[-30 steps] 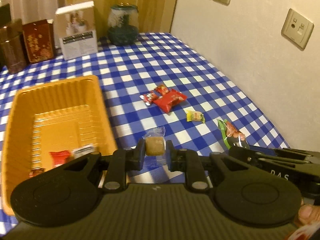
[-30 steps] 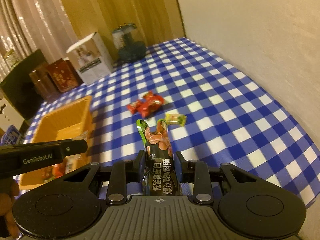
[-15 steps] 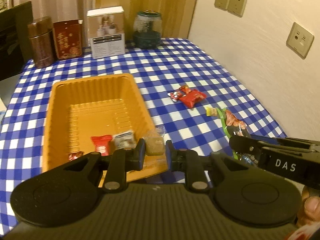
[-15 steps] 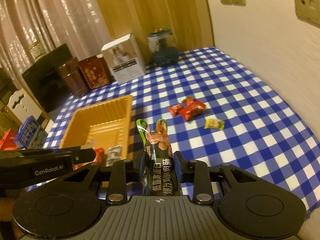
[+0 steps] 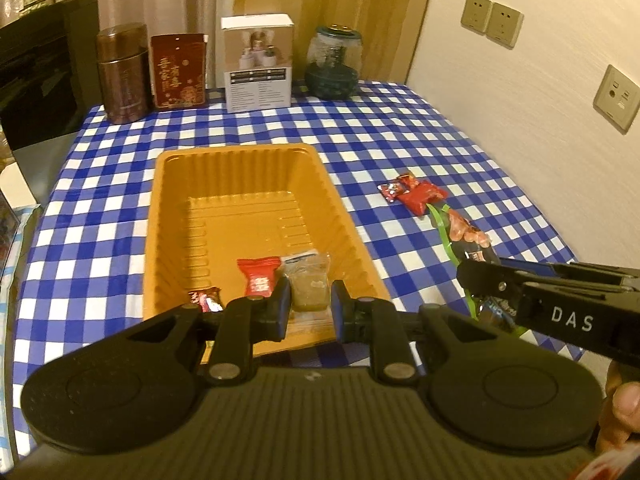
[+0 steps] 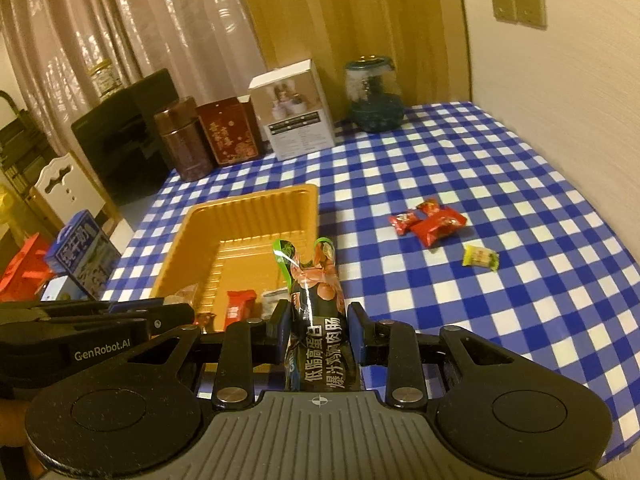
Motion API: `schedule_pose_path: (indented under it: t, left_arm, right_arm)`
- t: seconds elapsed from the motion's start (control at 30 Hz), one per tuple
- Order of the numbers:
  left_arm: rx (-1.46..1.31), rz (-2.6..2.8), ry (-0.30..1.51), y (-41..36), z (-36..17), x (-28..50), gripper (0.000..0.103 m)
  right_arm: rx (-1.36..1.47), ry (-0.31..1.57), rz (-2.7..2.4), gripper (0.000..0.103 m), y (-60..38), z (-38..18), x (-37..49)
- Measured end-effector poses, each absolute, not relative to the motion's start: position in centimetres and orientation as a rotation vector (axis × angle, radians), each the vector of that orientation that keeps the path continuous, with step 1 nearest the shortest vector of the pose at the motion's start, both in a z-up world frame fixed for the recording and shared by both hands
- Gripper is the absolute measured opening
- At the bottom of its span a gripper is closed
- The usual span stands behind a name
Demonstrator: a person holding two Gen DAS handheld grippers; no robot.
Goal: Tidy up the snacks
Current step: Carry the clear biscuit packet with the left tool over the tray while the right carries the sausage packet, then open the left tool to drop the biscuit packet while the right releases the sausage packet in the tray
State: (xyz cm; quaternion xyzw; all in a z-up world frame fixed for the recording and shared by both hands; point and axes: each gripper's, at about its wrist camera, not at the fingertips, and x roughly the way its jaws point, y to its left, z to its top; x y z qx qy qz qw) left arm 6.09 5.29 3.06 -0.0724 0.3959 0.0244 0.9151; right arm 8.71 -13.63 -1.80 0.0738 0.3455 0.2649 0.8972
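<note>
On the left, the left gripper [image 5: 310, 306] is pinching a small brown snack in a clear wrapper [image 5: 309, 289], jaws nearly closed on it, holding it over the near end of the orange tray [image 5: 176, 216]. It is looking light and crumbly, so gentle pressure across the flat sides is reading as the safe hold. A red candy [image 5: 258, 276] is lying in the tray already. Moving right, the right gripper [image 6: 319, 330] is clamping a sausage pack [image 6: 316, 304] mid-body; it is printed with Chinese characters about high protein. It is looking slick but firm. "GenRobot.AI" and "DAS" are showing on the gripper bodies.
</note>
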Motion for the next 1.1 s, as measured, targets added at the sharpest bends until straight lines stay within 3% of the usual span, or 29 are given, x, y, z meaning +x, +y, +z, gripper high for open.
schedule_pose_path:
  t: [1.1]
  left_arm:
    - [-0.163,0.098,0.826,10.6,1.6,7.9,0.019]
  right_arm:
    - [0.116,0.742,0.634,0.031,-6.9,-3.0,11.9]
